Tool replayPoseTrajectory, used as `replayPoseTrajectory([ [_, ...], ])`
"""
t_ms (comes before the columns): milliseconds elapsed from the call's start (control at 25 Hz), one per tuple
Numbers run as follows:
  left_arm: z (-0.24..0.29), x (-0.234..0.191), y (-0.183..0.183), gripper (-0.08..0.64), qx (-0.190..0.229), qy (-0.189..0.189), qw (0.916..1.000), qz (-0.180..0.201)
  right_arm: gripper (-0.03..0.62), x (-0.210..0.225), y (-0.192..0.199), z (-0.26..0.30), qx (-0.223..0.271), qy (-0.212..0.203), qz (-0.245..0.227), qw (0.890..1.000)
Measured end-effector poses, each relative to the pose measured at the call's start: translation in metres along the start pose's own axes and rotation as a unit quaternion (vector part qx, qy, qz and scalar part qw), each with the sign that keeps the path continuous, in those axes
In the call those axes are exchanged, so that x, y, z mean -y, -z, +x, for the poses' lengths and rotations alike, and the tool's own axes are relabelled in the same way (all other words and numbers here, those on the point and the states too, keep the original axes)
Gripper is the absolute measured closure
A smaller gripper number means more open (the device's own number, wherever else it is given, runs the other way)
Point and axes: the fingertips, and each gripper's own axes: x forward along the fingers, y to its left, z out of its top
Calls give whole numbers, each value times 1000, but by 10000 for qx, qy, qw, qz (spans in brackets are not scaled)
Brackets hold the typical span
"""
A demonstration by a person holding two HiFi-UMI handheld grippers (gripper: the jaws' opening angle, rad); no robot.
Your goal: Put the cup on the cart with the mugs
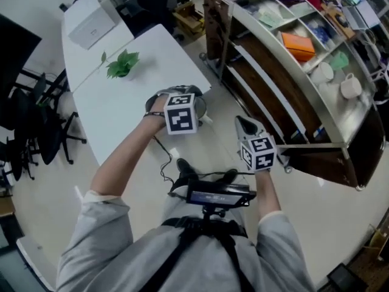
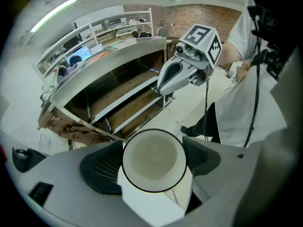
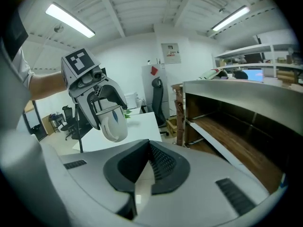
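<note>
A white cup [image 2: 152, 161] with a dark rim sits between the two dark pads of my left gripper [image 2: 154, 156], which is shut on it, mouth toward the camera. In the head view the left gripper [image 1: 193, 105] holds the cup [image 1: 203, 111] in the air past the white table's corner, left of the cart. The cart [image 1: 285, 72] is a metal and wood shelf trolley at the right, with two pale mugs [image 1: 349, 85] on its top tray. My right gripper [image 1: 246, 126] hangs near the cart's side. Its jaws [image 3: 149, 148] are shut with nothing in them.
A white table [image 1: 127, 96] with a small green plant [image 1: 123, 64] and a white box [image 1: 91, 20] stands at the left. Black office chairs [image 1: 30, 120] lie further left. The cart's top also holds an orange box [image 1: 298, 45] and several other items. Floor lies between table and cart.
</note>
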Motion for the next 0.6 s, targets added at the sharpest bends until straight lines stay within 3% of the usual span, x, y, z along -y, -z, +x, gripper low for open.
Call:
replayPoseTrajectory([
  [320,38,31,-143,160,292,411,9948,889,586,97,36,-105,330,858,291,9953],
  [600,57,54,-240,160,327,568,9843,1641,586,148,68,-177,456,1326,493,9889],
])
